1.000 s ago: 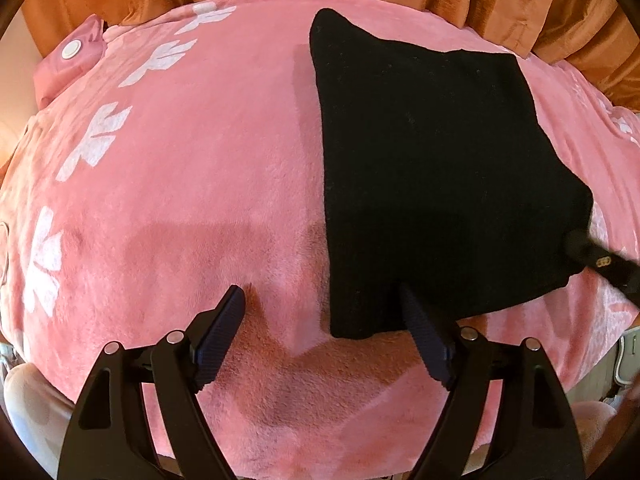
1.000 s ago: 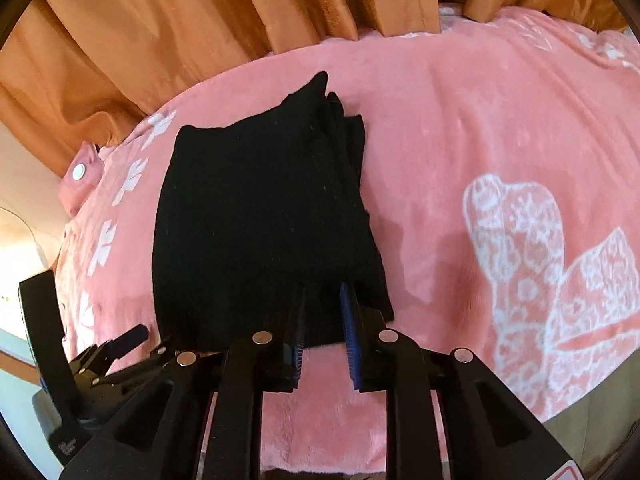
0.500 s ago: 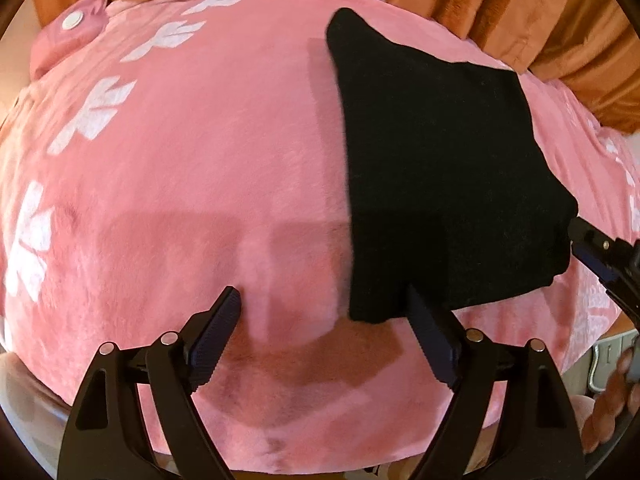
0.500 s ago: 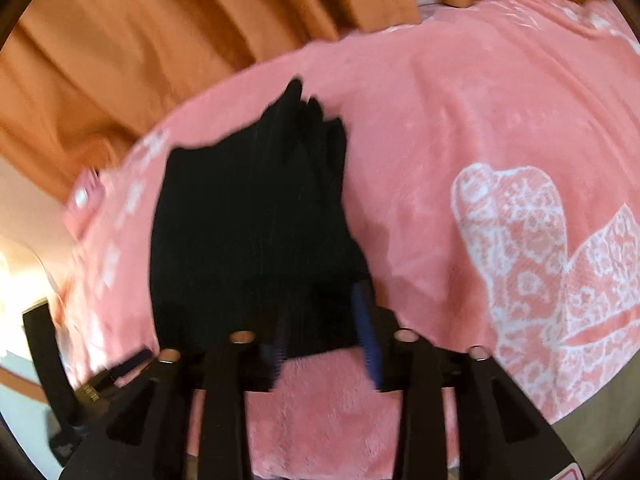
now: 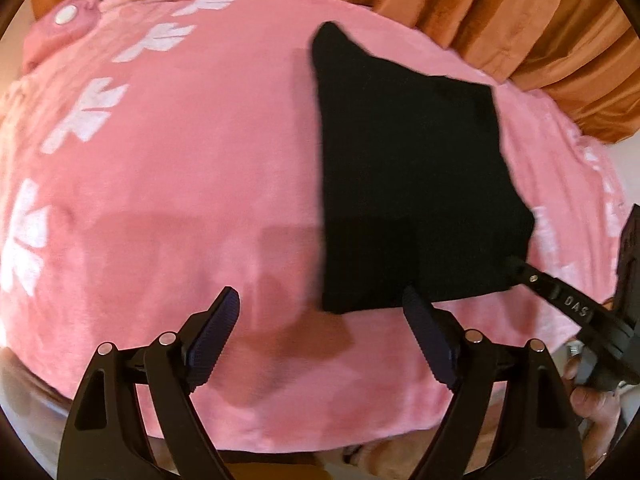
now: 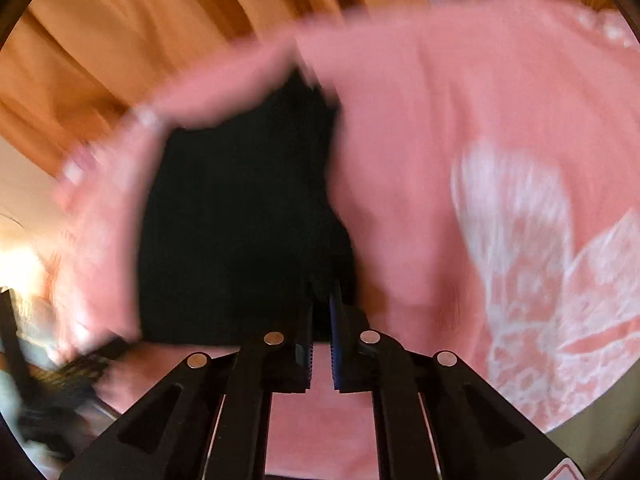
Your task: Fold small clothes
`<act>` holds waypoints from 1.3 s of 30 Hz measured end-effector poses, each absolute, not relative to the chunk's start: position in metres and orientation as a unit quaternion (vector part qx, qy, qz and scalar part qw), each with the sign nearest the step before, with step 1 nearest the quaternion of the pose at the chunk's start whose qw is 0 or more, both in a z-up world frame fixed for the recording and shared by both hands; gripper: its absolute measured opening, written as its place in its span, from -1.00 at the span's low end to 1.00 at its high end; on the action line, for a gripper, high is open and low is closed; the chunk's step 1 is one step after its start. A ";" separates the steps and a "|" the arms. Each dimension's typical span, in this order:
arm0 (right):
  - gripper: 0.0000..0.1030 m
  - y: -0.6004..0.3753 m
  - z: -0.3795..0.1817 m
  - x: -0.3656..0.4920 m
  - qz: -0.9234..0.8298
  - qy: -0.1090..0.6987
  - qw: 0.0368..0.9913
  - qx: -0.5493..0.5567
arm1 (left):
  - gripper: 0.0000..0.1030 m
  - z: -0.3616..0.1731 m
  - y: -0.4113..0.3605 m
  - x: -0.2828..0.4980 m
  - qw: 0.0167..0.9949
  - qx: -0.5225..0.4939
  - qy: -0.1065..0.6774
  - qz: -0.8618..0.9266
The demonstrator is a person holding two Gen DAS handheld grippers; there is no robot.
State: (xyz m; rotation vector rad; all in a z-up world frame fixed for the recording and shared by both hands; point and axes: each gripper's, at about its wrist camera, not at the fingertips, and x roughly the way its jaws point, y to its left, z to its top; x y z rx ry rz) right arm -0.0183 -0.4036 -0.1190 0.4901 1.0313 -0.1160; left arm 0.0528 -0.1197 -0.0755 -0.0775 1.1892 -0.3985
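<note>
Big pink blanket with white prints spread under everything, orange curtain way out past the fingertips. Black garment folded flat on the blanket, ahead of the left gripper and off toward its right finger. Left jaws wide apart, holding nothing. Right gripper, pretty blurry, jaws pinched nearly together on the garment's near right corner.
</note>
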 end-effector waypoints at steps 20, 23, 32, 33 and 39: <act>-0.57 -0.397 -0.114 0.069 -0.007 0.445 0.851 0.278 | -0.33 -0.076 -0.170 0.124 0.790 -0.059 0.560 -0.242; -0.64 -0.391 -0.082 0.065 0.011 0.417 0.866 0.275 | -0.40 -0.045 -0.169 0.128 0.792 -0.070 0.541 -0.275; -0.69 -0.356 0.077 0.019 0.068 0.258 0.939 0.218 | -0.42 0.119 -0.128 0.112 0.854 -0.058 0.383 -0.347; -0.69 -0.349 0.093 0.013 0.077 0.236 0.945 0.213 | -0.42 0.132 -0.121 0.108 0.861 -0.056 0.365 -0.349; -0.69 -0.317 0.138 0.003 0.151 0.147 0.950 0.230 | -0.41 0.174 -0.071 0.105 0.892 -0.055 0.300 -0.335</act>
